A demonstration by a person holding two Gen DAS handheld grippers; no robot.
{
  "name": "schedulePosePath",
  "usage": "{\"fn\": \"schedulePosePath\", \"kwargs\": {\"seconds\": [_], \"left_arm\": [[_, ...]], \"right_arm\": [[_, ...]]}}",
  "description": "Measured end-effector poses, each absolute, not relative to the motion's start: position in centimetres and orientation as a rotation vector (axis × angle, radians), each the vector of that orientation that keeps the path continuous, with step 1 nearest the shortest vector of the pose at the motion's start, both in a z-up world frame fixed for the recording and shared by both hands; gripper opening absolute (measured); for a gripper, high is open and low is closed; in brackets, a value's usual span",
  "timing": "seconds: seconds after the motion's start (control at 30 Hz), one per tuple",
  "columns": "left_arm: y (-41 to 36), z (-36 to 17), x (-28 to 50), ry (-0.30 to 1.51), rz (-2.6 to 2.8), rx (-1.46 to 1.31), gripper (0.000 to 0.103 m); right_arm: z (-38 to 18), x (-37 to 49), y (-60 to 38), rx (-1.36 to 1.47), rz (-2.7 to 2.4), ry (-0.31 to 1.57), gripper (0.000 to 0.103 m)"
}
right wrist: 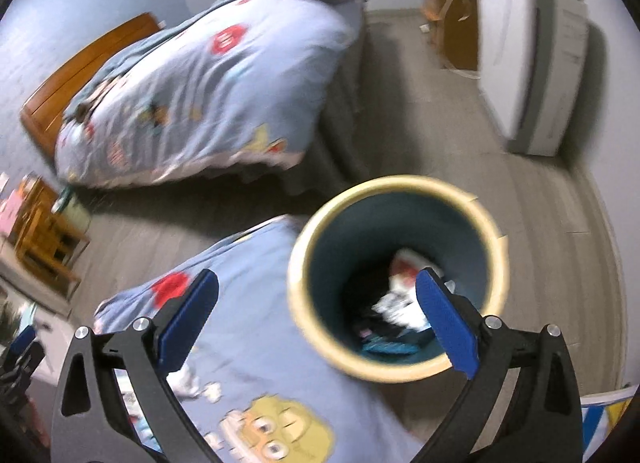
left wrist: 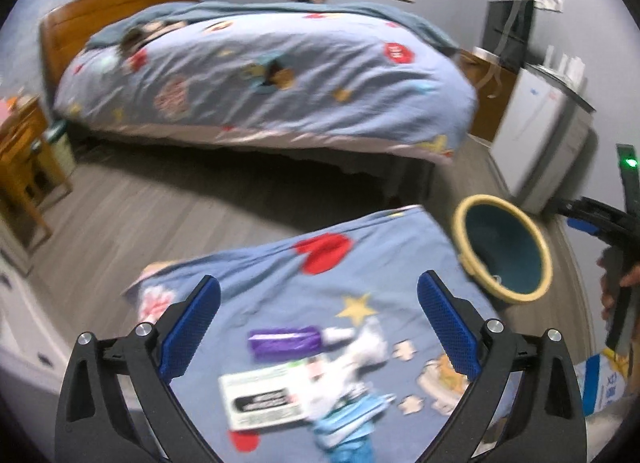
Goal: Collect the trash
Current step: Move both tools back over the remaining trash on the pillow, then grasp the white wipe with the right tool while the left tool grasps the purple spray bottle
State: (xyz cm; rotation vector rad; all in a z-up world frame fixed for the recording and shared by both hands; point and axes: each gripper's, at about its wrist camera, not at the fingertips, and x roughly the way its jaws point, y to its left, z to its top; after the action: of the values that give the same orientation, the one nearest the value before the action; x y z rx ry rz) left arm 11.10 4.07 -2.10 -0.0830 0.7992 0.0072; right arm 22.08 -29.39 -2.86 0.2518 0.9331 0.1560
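Several bits of trash lie on a blue patterned bedsheet: a purple wrapper, a white and green box, crumpled white tissue and a light blue scrap. My left gripper hovers over them, open and empty. A round bin with a cream rim stands on the floor just right of the sheet. In the right wrist view my right gripper is open and empty above the bin. Trash lies at the bin's bottom. Both views are blurred.
A second bed with a wooden headboard fills the far side across grey floor. A white cabinet stands right of the bin against the wall, and a wooden nightstand is at the left.
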Motion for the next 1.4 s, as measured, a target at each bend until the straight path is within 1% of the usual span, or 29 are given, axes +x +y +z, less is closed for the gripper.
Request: {"fn": "schedulePosePath", "kwargs": {"seconds": [0.13, 0.37, 0.73, 0.8, 0.83, 0.87, 0.9, 0.93, 1.0, 1.03, 1.17, 1.2, 1.23, 1.27, 1.3, 1.33, 1.4], "left_arm": [[7.0, -3.2, 10.9, 0.827, 0.063, -0.127, 0.098], [9.1, -4.3, 10.3, 0.845, 0.087, -0.088, 0.098], [11.5, -5.7, 10.8, 0.855, 0.093, -0.061, 0.098], [11.8, -5.8, 11.0, 0.857, 0.086, -0.066, 0.098], [11.9, -5.9, 11.2, 0.859, 0.082, -0.069, 0.098], [12.0, -6.0, 11.3, 0.862, 0.077, -0.072, 0.098], [12.0, -6.1, 11.4, 0.865, 0.074, -0.074, 0.098], [12.1, -6.3, 11.6, 0.870, 0.070, -0.074, 0.098], [12.1, -6.5, 11.8, 0.877, 0.067, -0.072, 0.098], [12.2, -6.6, 11.9, 0.879, 0.067, -0.072, 0.098], [12.5, -7.1, 12.3, 0.897, 0.065, -0.087, 0.098], [12.6, -7.2, 12.3, 0.901, 0.065, -0.089, 0.098], [12.6, -7.4, 12.4, 0.905, 0.066, -0.088, 0.098], [12.7, -7.5, 12.4, 0.910, 0.067, -0.087, 0.098], [12.7, -7.7, 12.5, 0.915, 0.069, -0.084, 0.098], [12.7, -7.8, 12.5, 0.920, 0.072, -0.081, 0.098], [12.6, -8.2, 12.6, 0.932, 0.077, -0.078, 0.098]], "right_arm": [[-3.6, 21.2, -24.3, 0.213, 0.250, 0.977, 0.097], [-6.6, 20.4, -16.9, 0.081, 0.338, 1.071, 0.097], [-11.7, 19.5, -10.3, -0.020, 0.407, 1.188, 0.097], [-12.8, 19.4, -9.2, -0.053, 0.416, 1.211, 0.095], [-13.2, 19.3, -9.0, -0.060, 0.420, 1.219, 0.094], [-13.8, 19.3, -8.5, -0.071, 0.428, 1.233, 0.088], [-14.4, 19.4, -8.0, -0.086, 0.432, 1.250, 0.085], [-14.8, 19.4, -7.8, -0.094, 0.436, 1.259, 0.084], [-15.7, 19.4, -7.1, -0.105, 0.454, 1.279, 0.077], [-16.1, 19.4, -6.9, -0.106, 0.461, 1.286, 0.076], [-17.3, 19.6, -6.2, -0.068, 0.502, 1.315, 0.065], [-17.5, 19.7, -6.1, -0.054, 0.514, 1.328, 0.059], [-17.9, 19.7, -6.0, -0.026, 0.535, 1.351, 0.056], [-18.0, 19.7, -5.9, -0.010, 0.550, 1.364, 0.045], [-18.0, 19.6, -5.8, 0.005, 0.565, 1.373, 0.038], [-17.9, 19.5, -5.8, 0.007, 0.568, 1.375, 0.037], [-17.4, 19.5, -6.0, 0.025, 0.575, 1.376, 0.032]]}}
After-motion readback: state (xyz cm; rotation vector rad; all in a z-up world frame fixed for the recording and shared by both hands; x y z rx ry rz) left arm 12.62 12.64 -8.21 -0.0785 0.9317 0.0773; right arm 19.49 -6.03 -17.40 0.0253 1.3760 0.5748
